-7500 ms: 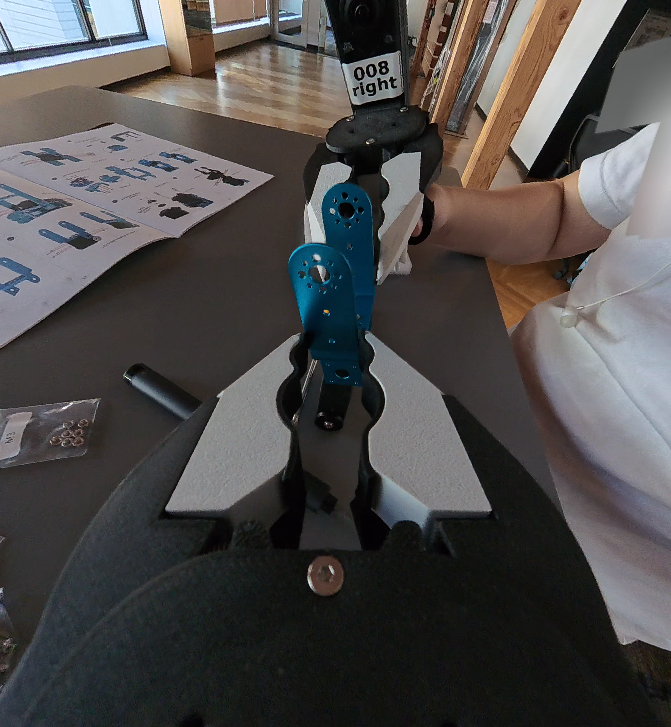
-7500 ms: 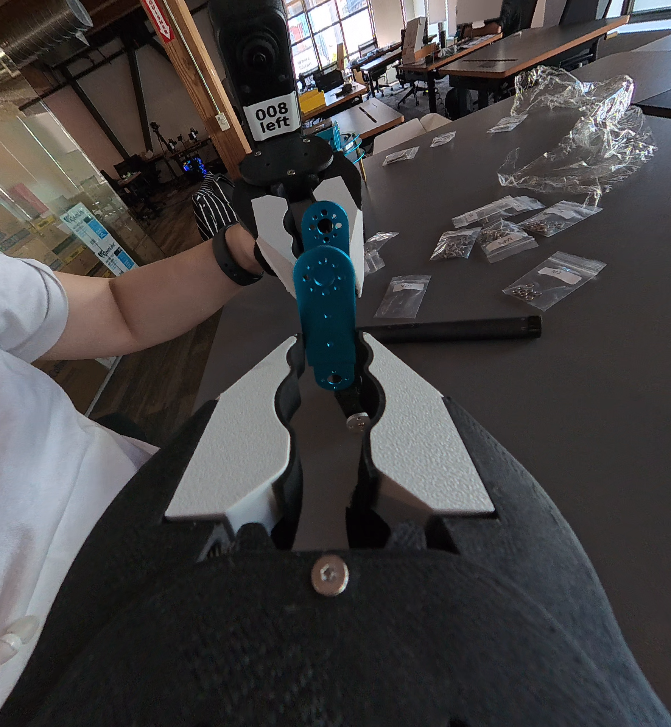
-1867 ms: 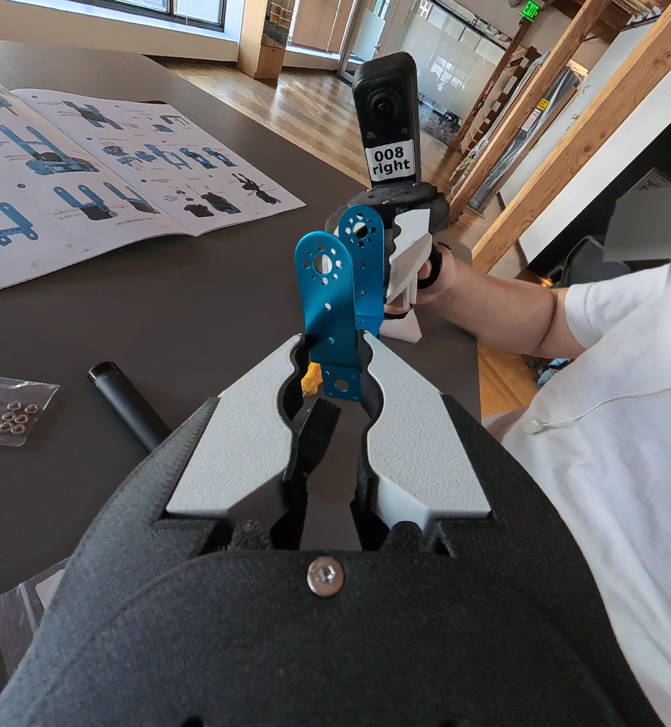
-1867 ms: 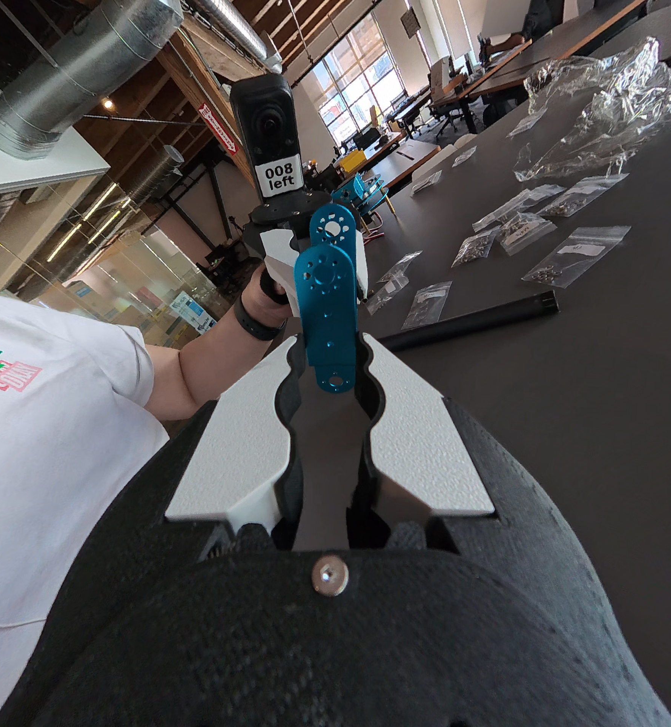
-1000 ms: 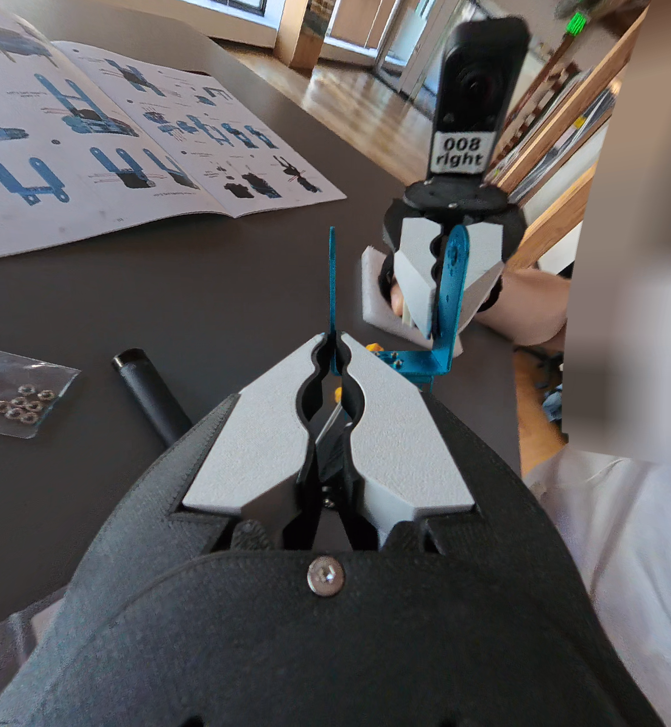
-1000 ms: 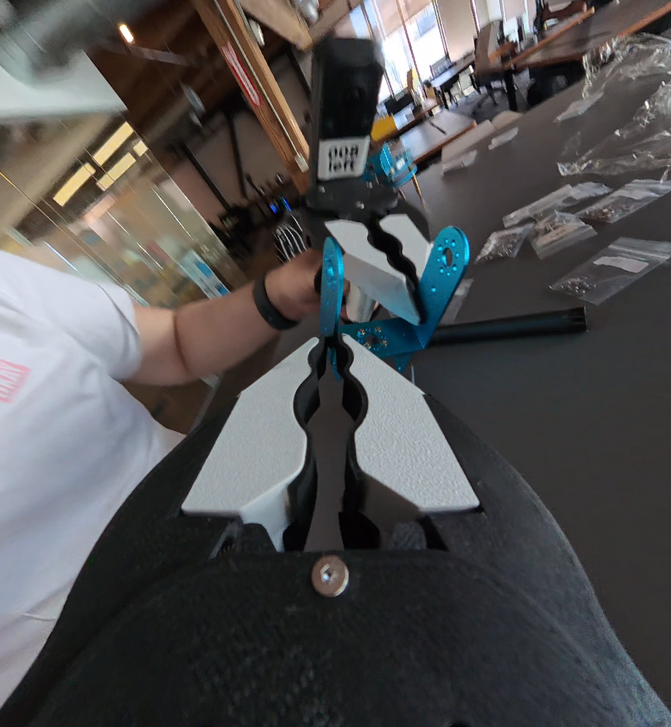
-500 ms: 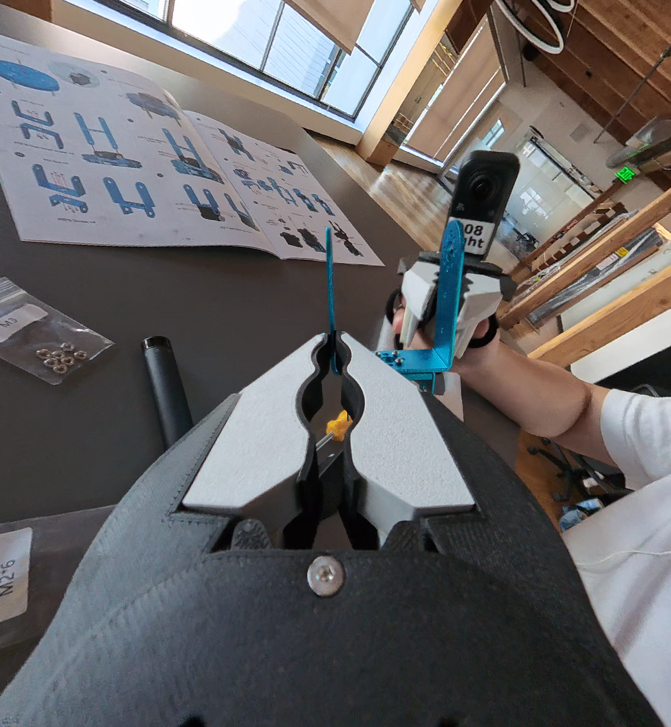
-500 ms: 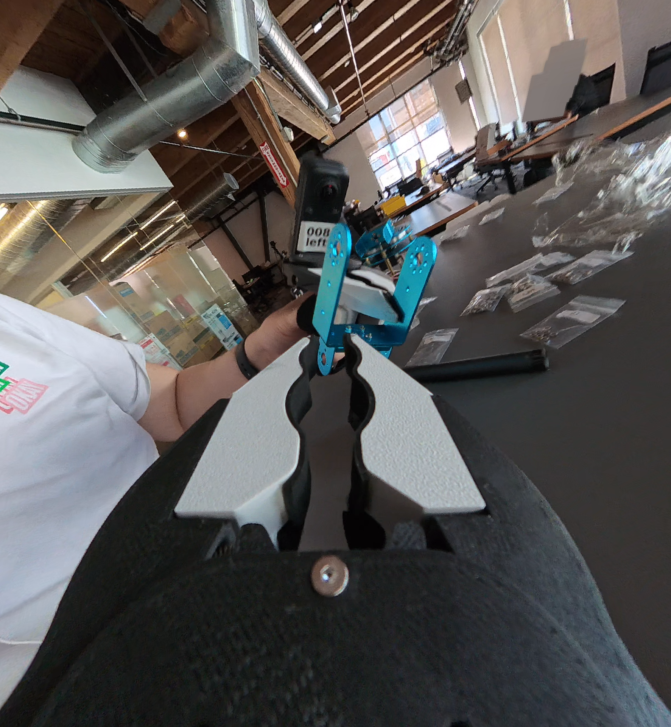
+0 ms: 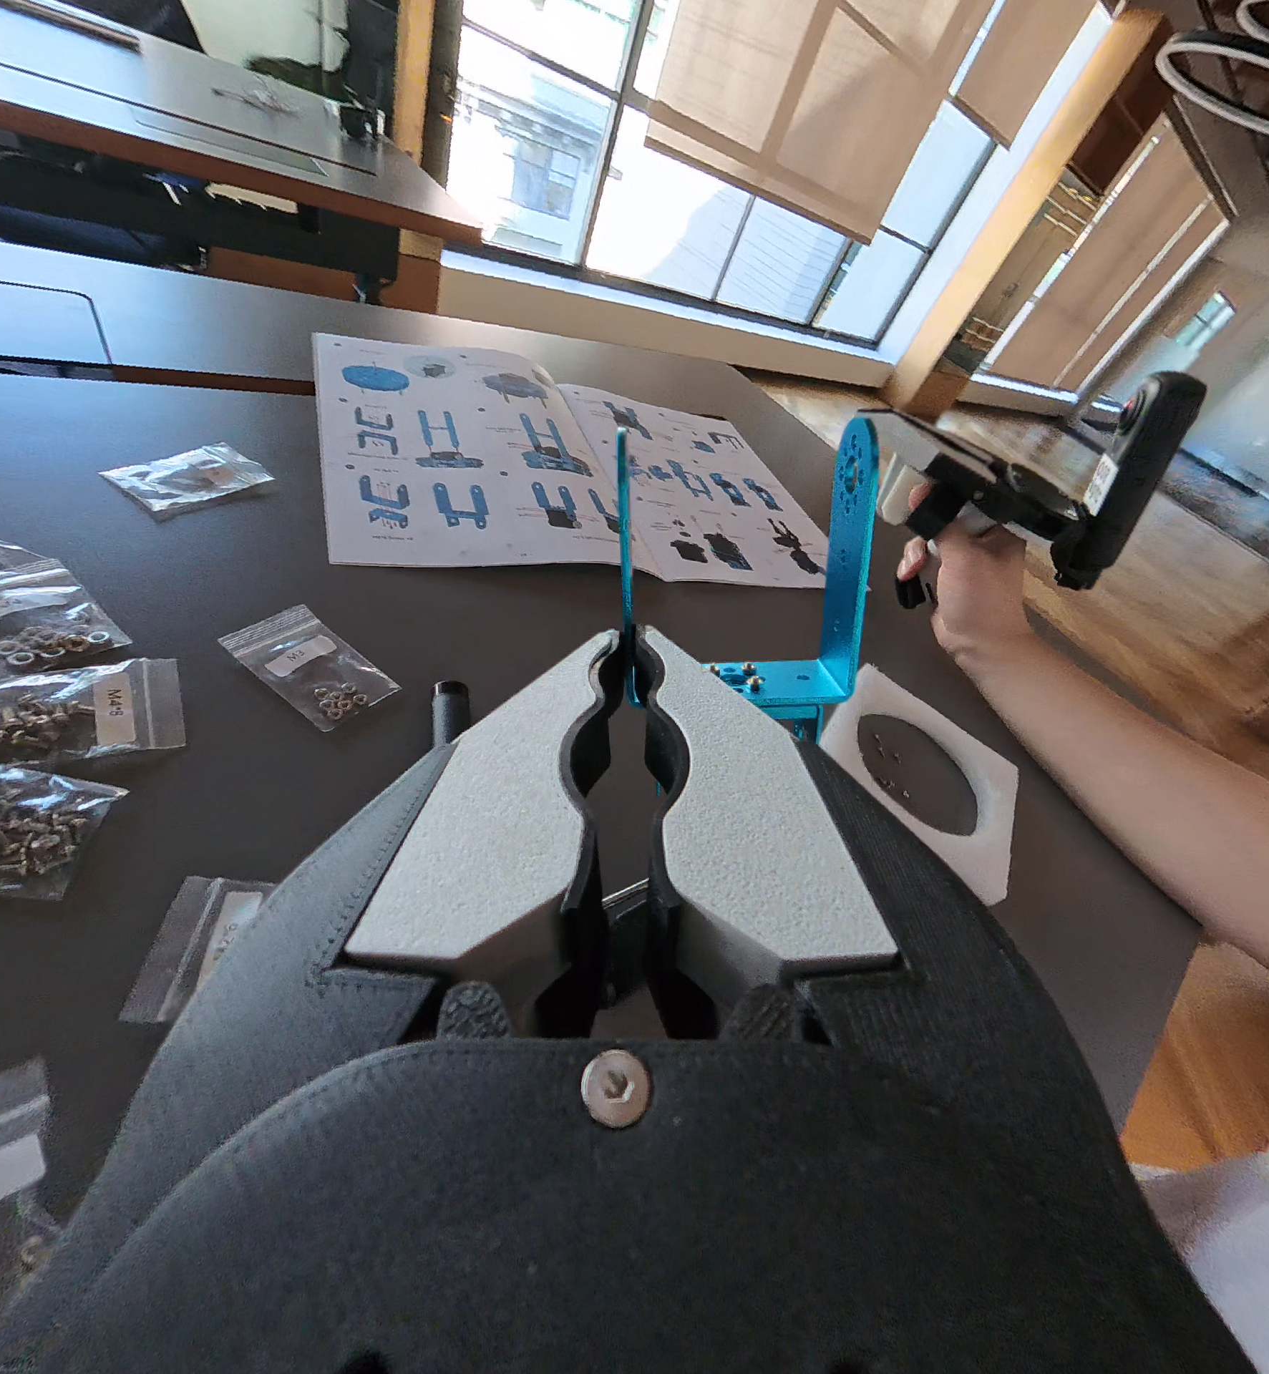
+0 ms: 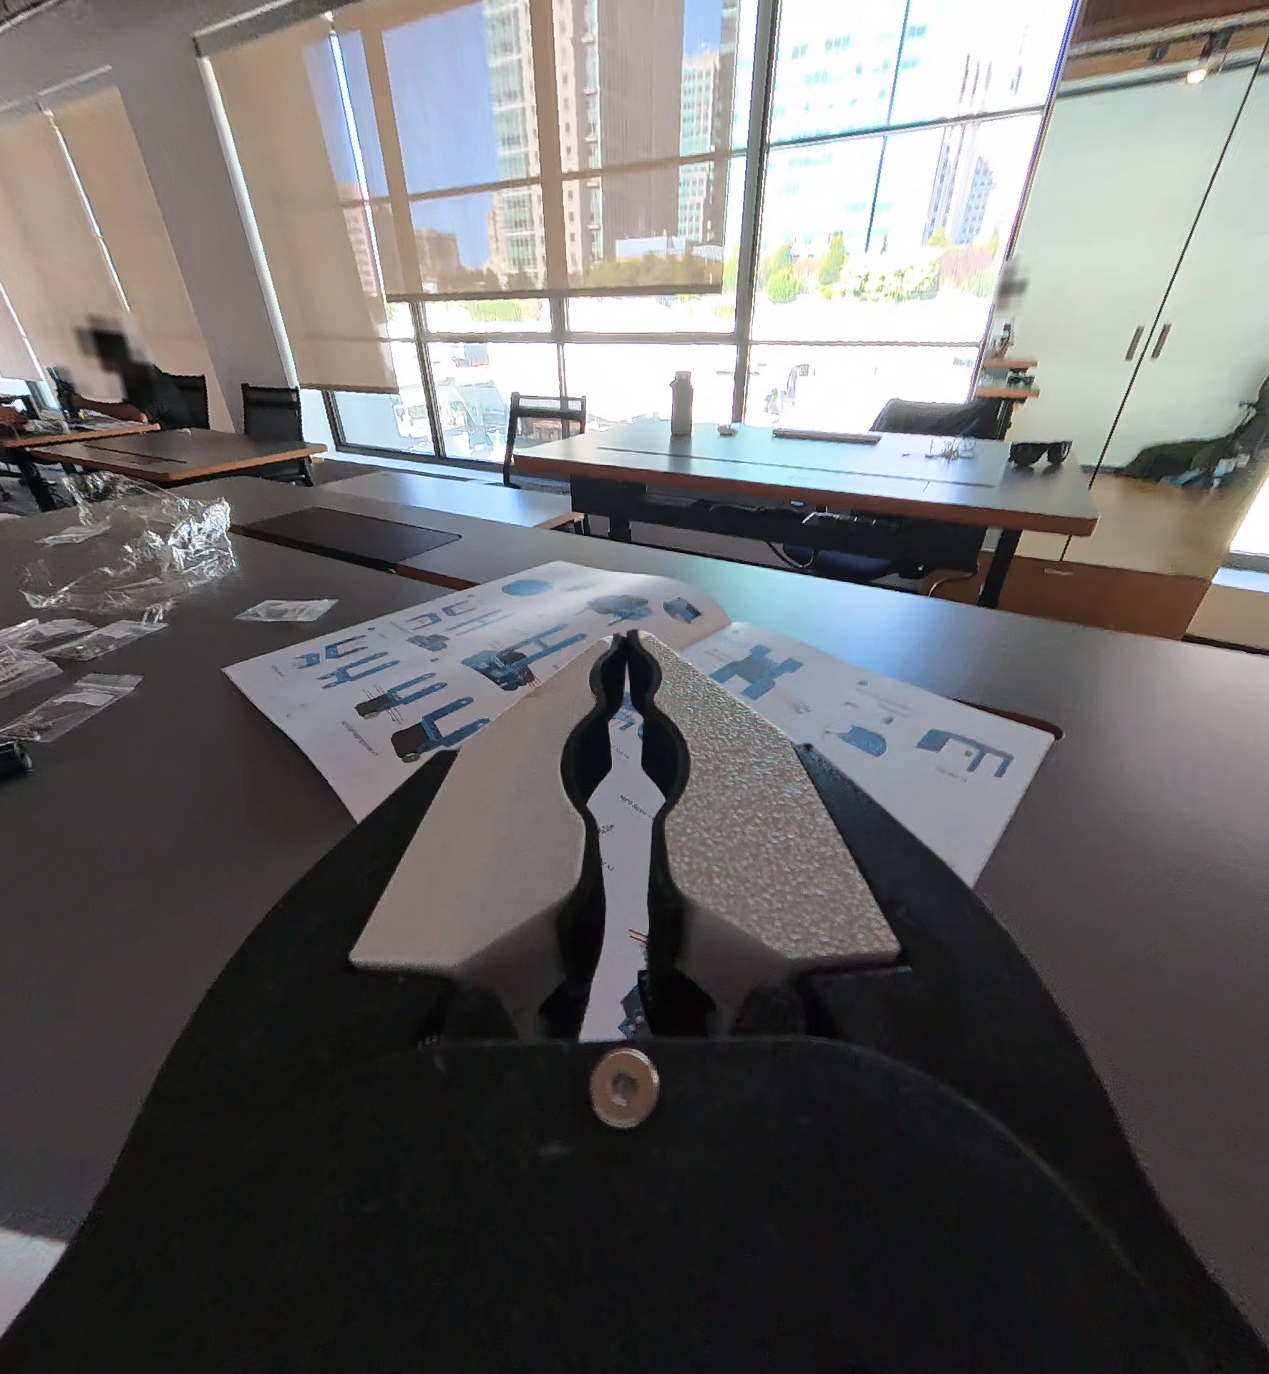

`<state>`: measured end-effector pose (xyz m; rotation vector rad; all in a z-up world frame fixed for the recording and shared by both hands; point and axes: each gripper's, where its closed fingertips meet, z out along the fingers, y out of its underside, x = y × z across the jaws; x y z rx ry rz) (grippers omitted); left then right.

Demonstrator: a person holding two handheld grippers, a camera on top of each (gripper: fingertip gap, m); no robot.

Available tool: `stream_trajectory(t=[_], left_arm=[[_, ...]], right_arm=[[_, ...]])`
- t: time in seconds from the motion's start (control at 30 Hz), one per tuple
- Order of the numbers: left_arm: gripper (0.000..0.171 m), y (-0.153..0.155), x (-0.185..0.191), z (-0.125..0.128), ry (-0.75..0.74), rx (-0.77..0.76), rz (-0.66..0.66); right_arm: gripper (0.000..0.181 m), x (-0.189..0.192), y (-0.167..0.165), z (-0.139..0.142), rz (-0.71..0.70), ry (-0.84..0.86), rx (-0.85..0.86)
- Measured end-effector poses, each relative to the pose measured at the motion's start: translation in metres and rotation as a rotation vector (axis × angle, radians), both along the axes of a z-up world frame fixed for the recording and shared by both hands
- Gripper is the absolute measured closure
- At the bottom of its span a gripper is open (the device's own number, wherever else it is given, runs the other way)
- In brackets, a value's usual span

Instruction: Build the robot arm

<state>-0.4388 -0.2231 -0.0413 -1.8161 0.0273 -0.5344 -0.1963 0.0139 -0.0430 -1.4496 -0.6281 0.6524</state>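
A blue metal U-shaped bracket [image 9: 848,565] stands upright in front of my left gripper [image 9: 629,641]. The left gripper is shut on the bracket's near arm, seen edge-on between the fingertips. The bracket's base with small brass screws [image 9: 761,678] runs to the right, and its far arm rises there. My right gripper [image 10: 629,641] is shut and empty, pointing over an open instruction booklet [image 10: 862,714]. In the left wrist view it [image 9: 914,453] lies turned on its side, next to the top of the bracket's far arm, held by a hand.
On the dark table [image 9: 170,565] lie the booklet [image 9: 467,461], several small bags of screws and nuts [image 9: 29,639], a black rod [image 9: 451,717] and a white foam piece with a round hole [image 9: 988,810]. Crumpled clear wrap [image 10: 133,550] lies far left. A person's forearm [image 9: 1137,810] reaches in from the right. The gap from one gripper's tips to the other's is roughly 35 cm.
The right gripper has let go of the bracket's far arm, shut empty and swung away toward the booklet. The left gripper keeps the bracket and has turned toward the windows.
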Motion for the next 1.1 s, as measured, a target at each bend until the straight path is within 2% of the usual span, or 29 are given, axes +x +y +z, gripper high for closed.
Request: stream_trajectory(t=[0.17, 0.27, 0.37, 0.43, 0.5, 0.57, 0.63, 0.7, 0.73, 0.77, 0.83, 0.93, 1.0, 1.07, 1.1], left_arm=[[0.171, -0.014, 0.001, 0.004, -0.005, 0.016, 0.164], [0.171, -0.018, 0.001, 0.004, 0.002, -0.01, 0.205], [0.171, -0.017, 0.0, 0.006, 0.031, -0.032, 0.194], [0.171, -0.016, -0.004, 0.009, 0.056, -0.032, 0.17], [0.171, -0.015, -0.01, 0.012, 0.052, -0.019, 0.137], [0.171, -0.015, -0.012, 0.016, 0.026, 0.005, 0.1], [0.171, -0.014, -0.015, 0.013, 0.018, 0.003, 0.078], [0.171, -0.014, -0.014, 0.015, -0.049, -0.004, 0.061], [0.171, -0.015, -0.012, 0.016, -0.095, -0.01, 0.053], [0.171, -0.016, -0.009, 0.017, -0.129, -0.019, 0.041], [0.171, -0.017, -0.005, 0.017, -0.146, -0.02, 0.041], [0.171, -0.016, 0.002, 0.015, -0.151, -0.012, 0.071], [0.171, -0.019, 0.009, 0.014, -0.223, -0.028, 0.093], [0.171, -0.023, 0.019, 0.013, -0.273, -0.042, 0.094], [0.171, -0.025, 0.022, 0.013, -0.289, -0.043, 0.099]], right_arm=[[0.181, -0.001, 0.012, -0.01, -0.073, 0.014, -0.032], [0.181, 0.006, 0.018, -0.007, -0.129, 0.044, -0.033], [0.179, -0.005, 0.017, -0.002, -0.096, 0.061, -0.026], [0.175, -0.025, 0.006, 0.005, -0.01, 0.044, 0.003], [0.165, -0.056, -0.022, 0.015, 0.142, 0.041, 0.025], [0.159, -0.101, -0.078, 0.028, 0.452, 0.082, -0.058], [0.155, -0.133, -0.146, 0.055, 0.808, 0.202, -0.157], [0.154, -0.155, -0.197, 0.077, 1.055, 0.251, -0.198], [0.15, -0.166, -0.214, 0.08, 1.138, 0.219, -0.228], [0.142, -0.177, -0.228, 0.078, 1.211, 0.163, -0.264], [0.142, -0.19, -0.247, 0.076, 1.327, 0.088, -0.312], [0.142, -0.203, -0.257, 0.071, 1.414, 0.037, -0.354], [0.152, -0.206, -0.261, 0.07, 1.477, 0.035, -0.439], [0.173, -0.205, -0.264, 0.07, 1.531, 0.058, -0.506], [0.175, -0.203, -0.266, 0.069, 1.562, 0.059, -0.527]])
